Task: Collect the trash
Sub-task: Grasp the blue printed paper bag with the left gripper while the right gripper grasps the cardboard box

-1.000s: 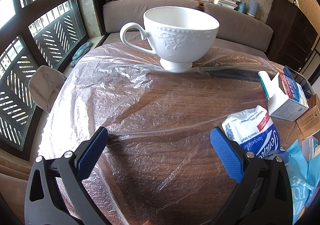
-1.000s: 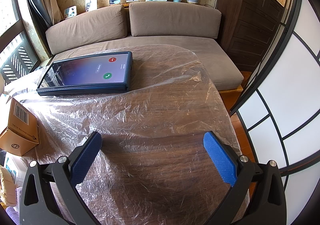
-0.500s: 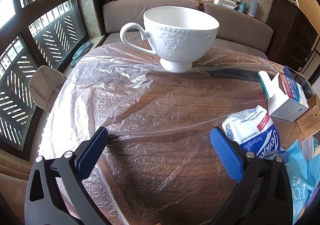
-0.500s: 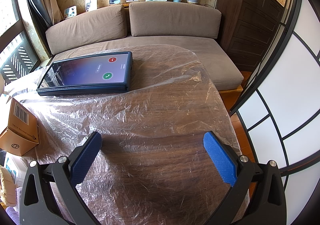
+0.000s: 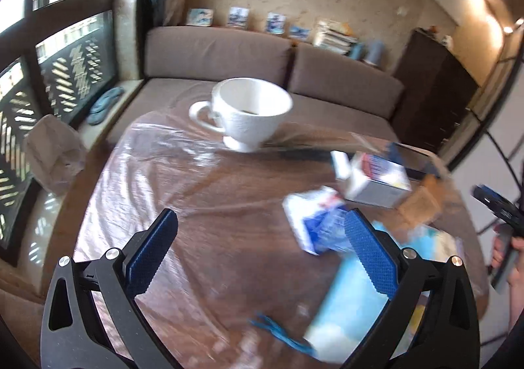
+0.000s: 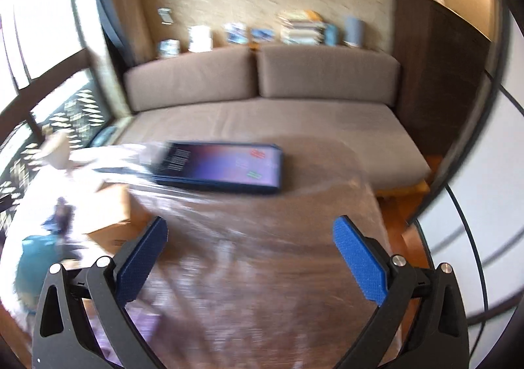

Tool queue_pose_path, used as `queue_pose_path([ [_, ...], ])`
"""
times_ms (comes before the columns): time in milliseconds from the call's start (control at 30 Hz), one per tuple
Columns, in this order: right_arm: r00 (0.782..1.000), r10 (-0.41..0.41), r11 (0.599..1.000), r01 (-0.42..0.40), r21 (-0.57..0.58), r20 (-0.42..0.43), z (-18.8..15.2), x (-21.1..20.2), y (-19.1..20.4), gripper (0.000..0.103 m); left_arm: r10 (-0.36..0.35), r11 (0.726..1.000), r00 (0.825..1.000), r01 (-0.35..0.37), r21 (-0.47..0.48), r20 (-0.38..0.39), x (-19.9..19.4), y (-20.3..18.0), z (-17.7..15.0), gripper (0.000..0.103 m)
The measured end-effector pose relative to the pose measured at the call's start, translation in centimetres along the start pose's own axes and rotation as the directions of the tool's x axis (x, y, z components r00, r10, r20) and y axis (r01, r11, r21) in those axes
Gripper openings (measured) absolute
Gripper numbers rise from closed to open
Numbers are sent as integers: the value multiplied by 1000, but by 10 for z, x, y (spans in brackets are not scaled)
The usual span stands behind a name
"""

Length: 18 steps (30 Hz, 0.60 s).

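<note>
Left wrist view: my left claw (image 5: pixel 262 239) gapes wide, empty, above the worktop (image 5: pixel 213 205); my right claw (image 6: pixel 250 246) likewise, touching nothing.

Footed white cups: one (image 5: pixel 250 113)
Phones with lit screens: one (image 6: pixel 219 167)
Blue-and-white tissue packs: one (image 5: pixel 314 221)
Small printed cartons: one (image 5: pixel 373 180)
Brown cardboard boxes: one (image 6: pixel 113 216)
Grippers, each with two blue pads: two (image 5: pixel 262 247) (image 6: pixel 250 251)
Framed photos behind the sofa: four
</note>
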State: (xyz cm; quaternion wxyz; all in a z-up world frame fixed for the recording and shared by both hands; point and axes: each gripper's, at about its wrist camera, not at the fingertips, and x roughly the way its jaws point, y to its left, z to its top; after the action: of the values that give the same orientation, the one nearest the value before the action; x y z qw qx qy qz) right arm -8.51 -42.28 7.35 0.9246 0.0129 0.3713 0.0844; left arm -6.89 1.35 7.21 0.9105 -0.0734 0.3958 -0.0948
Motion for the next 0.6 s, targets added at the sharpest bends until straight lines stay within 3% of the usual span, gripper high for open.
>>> queue_pose_path([
  [100, 994, 105, 991, -104, -86, 8, 9, -5, 34, 99, -103, 990, 994, 105, 95, -25, -15, -36, -13, 102],
  [233, 987, 160, 973, -161, -168, -19, 16, 3, 74, 99, -172, 966, 979, 189, 179, -107, -11, -77, -29, 102],
  [400, 987, 133, 953, -153, -261, -96, 13, 31, 110, 99, -165, 953, 967, 207, 221, -196, 12, -98, -39, 102],
  [500, 985, 110, 950, -143, -279, -129, 10, 44, 117, 99, -176, 957, 952, 226, 184, -252, 26, -97, -42, 102],
  [600, 984, 80, 955, -121, -272, -157, 6, 57, 113, 99, -149, 953, 948, 214, 215, -282, 37, -97, -46, 102],
])
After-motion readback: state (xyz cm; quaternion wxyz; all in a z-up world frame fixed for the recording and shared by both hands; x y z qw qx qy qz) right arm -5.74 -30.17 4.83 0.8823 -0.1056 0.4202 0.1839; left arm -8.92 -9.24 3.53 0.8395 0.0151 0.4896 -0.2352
